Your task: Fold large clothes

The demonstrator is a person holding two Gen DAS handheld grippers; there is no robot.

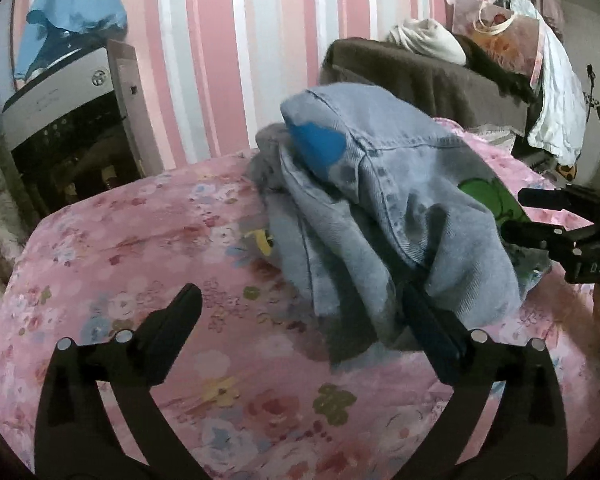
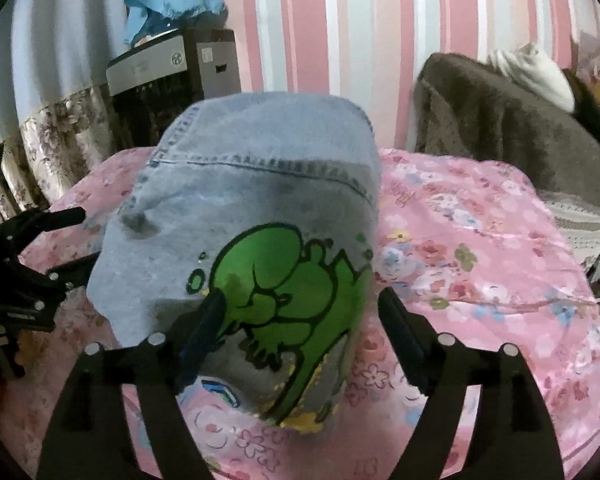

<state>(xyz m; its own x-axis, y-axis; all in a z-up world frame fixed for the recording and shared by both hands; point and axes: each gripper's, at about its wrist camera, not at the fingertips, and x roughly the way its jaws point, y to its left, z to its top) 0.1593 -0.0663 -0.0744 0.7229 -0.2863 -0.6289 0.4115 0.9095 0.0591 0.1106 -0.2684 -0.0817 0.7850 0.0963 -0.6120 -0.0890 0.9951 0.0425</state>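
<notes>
A light blue denim jacket [image 1: 400, 200] with a green cartoon print [image 2: 284, 284] lies heaped on the pink floral bedspread [image 1: 140, 240]. My left gripper [image 1: 300, 290] stands wide open at the heap's near edge. Its right finger [image 1: 428, 320] touches the denim hem, and its left finger [image 1: 176, 320] hovers over bare bedspread. My right gripper [image 2: 300, 297] is open with the printed part of the jacket between its fingers, not pinched. Its left finger [image 2: 208, 324] lies against the fabric. Each gripper shows in the other's view: the right gripper [image 1: 540, 216] and the left gripper [image 2: 85, 236].
A grey appliance [image 1: 72, 92] draped with a blue cloth [image 1: 72, 12] stands by the striped wall at the back left. A brown blanket [image 1: 420, 76] with white clothes [image 1: 428, 40] and a paper bag [image 1: 508, 36] sits at the back right. A floral curtain [image 2: 60, 140] hangs at the left.
</notes>
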